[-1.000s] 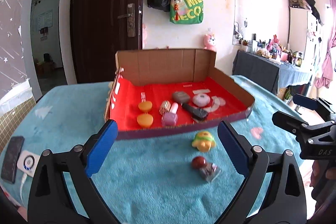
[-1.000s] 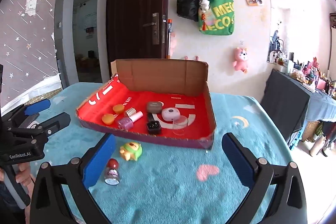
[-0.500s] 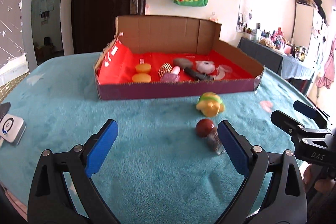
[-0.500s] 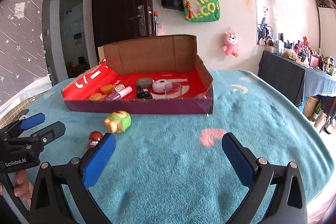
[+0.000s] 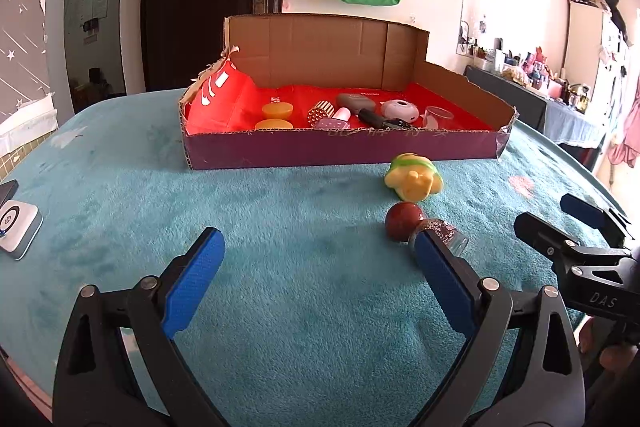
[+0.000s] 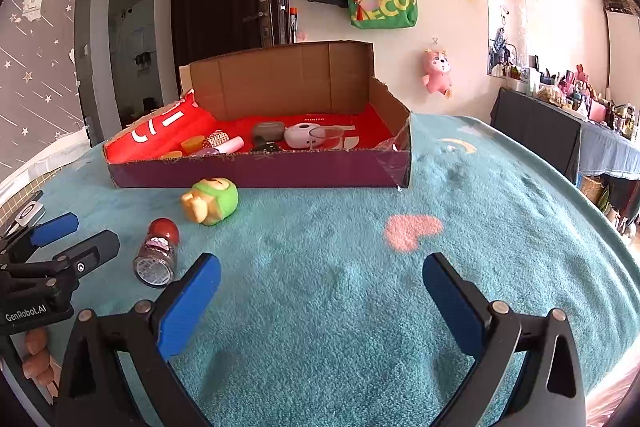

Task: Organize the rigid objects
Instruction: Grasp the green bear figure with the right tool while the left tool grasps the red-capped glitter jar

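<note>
A shallow cardboard box (image 5: 340, 149) (image 6: 256, 173) with a red lining holds several small items. In front of it, on the teal cloth, lie a green and yellow toy (image 5: 414, 178) (image 6: 211, 201) and a small jar with a red round cap (image 5: 404, 221) (image 6: 158, 251) on its side. My left gripper (image 5: 316, 281) is open and low over the cloth, its right finger just short of the jar. My right gripper (image 6: 320, 297) is open too, with the jar just beyond its left finger. Each gripper shows at the edge of the other's view.
A white square device (image 5: 16, 231) and a dark phone lie at the table's left edge. A dark door, hanging bags and a cluttered side table (image 6: 560, 123) stand beyond. A pink heart patch (image 6: 412, 229) marks the cloth.
Both grippers have dropped low toward the cloth and closer to the jar and toy. The box now appears from a flatter angle. Both stay open.
</note>
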### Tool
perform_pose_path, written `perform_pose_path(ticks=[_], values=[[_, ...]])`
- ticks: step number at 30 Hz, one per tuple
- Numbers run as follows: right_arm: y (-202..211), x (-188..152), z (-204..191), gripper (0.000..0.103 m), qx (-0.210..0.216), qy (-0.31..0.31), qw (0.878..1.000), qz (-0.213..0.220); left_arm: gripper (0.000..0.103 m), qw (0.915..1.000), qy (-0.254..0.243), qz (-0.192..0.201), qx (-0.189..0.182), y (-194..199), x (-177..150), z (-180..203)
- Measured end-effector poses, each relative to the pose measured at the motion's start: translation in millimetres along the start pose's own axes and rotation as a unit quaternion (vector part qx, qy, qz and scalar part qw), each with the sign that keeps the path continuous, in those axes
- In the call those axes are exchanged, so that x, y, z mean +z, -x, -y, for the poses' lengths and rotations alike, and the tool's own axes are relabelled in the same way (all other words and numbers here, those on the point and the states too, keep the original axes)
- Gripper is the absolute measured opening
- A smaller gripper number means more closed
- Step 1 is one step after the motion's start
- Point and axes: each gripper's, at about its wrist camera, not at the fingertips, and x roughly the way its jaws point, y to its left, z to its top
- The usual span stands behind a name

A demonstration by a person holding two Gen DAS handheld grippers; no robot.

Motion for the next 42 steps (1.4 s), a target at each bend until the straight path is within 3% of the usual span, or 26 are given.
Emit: perform_pose_path(ticks=[29, 37, 42], values=[[-7.7, 3.8, 7.6, 0.103, 0.011, -0.019, 1.0, -0.011, 0.097, 0.9999, 0.0, -0.017, -0.001, -6.3, 8.4, 4.9], [-8.1, 14.6, 22.9, 0.103, 0.005, -0.025, 1.0, -0.01, 0.097, 0.9988, -0.006, -0.04, -0.029, -20.2, 25.3, 23.7], [-8.3, 23.0, 38.5, 0.103, 0.001, -0.045, 0.999, -0.011, 0.097, 0.9944, -0.031, -0.093, -0.041, -40.6, 30.5, 40.4]])
